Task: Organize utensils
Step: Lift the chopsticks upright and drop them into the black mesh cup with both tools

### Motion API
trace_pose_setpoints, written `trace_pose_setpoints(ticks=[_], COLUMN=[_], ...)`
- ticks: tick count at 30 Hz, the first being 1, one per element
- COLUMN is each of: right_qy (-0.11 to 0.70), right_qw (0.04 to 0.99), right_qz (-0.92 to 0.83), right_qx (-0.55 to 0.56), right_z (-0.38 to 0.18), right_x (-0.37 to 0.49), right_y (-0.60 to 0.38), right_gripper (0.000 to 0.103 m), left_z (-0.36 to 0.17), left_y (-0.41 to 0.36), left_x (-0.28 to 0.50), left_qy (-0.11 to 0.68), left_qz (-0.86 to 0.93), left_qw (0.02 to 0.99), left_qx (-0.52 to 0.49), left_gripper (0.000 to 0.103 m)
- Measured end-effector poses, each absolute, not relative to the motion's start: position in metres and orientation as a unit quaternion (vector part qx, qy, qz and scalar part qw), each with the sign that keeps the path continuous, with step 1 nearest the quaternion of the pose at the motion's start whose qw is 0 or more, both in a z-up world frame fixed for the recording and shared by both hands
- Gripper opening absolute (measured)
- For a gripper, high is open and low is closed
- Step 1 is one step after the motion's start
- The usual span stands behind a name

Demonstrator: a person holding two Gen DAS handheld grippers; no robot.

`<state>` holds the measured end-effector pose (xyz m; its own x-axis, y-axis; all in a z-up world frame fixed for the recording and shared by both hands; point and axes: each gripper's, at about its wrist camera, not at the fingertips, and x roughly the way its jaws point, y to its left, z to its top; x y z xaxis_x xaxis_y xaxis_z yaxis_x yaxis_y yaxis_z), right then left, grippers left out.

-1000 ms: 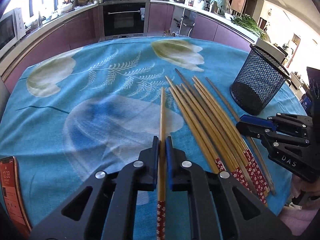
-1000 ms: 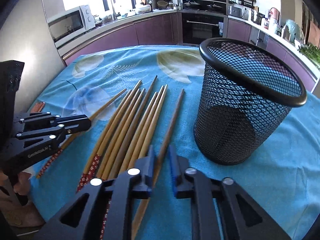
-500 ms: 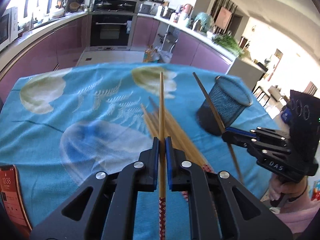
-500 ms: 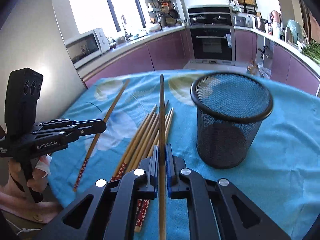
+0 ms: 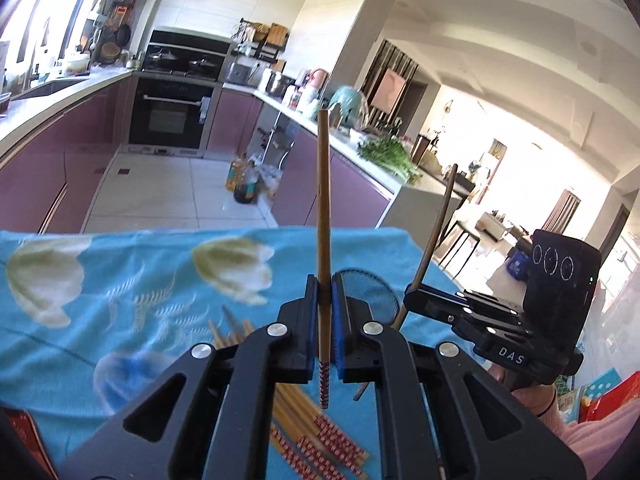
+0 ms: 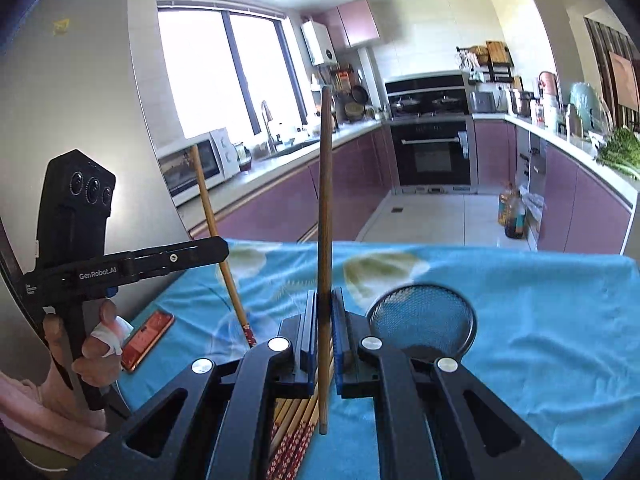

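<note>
My left gripper [image 5: 324, 285] is shut on a light wooden chopstick [image 5: 323, 200] with a red-patterned end, held well above the table and pointing up and away. My right gripper [image 6: 323, 297] is shut on a darker brown chopstick [image 6: 325, 200], also raised. Each gripper shows in the other's view: the right gripper [image 5: 416, 294] with its chopstick [image 5: 438, 220], the left gripper [image 6: 222, 246] with its chopstick [image 6: 212, 216]. The black mesh cup [image 6: 422, 320] stands on the table just beyond the right gripper; the left view shows the cup [image 5: 368, 288] partly hidden. Several chopsticks [image 6: 296, 420] lie below.
A blue flowered cloth [image 5: 120, 280] covers the table. A red phone [image 6: 148, 338] lies near its left edge. A person's hand [image 6: 96, 344] grips the left tool's handle. Beyond the table's far edge are the kitchen floor, purple cabinets and an oven [image 6: 432, 152].
Both grippers have risen and tilted upward, lifting one chopstick each off the table. The right gripper's jaws closed on its chopstick. The cup and the loose chopsticks now sit low in both views.
</note>
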<state>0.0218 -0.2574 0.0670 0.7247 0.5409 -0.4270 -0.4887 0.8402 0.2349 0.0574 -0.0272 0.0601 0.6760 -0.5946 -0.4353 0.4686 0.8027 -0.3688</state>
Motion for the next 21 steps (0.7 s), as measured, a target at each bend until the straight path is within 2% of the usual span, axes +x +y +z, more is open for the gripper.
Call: trace_pose_setpoints(ticks=[8, 13, 21], right_qy=[0.2, 0.182, 0.256], right_qw=[0.944, 0.955, 0.943], right_qz=[0.259, 0.232, 0.213], right_qx=[0.039, 0.033, 0.024], right_z=[0.104, 0.111, 0.071], right_x=[0.033, 0.048, 0.087], right_y=[-0.279, -0.294, -0.295], right_gripper=[0.006, 0.006, 0.006], left_z=[0.106, 0.116, 0.083], left_y=[-0.06, -0.092, -0.142], left_x=[0.082, 0.097, 0.118], left_qy=[0.242, 0.234, 0.288], left_qz=[-0.313, -0.315, -0.327], left_qw=[0.912, 0.917, 0.9], left_qx=[-0.104, -0.077, -0.022], left_gripper=[0.007, 0.007, 0.007])
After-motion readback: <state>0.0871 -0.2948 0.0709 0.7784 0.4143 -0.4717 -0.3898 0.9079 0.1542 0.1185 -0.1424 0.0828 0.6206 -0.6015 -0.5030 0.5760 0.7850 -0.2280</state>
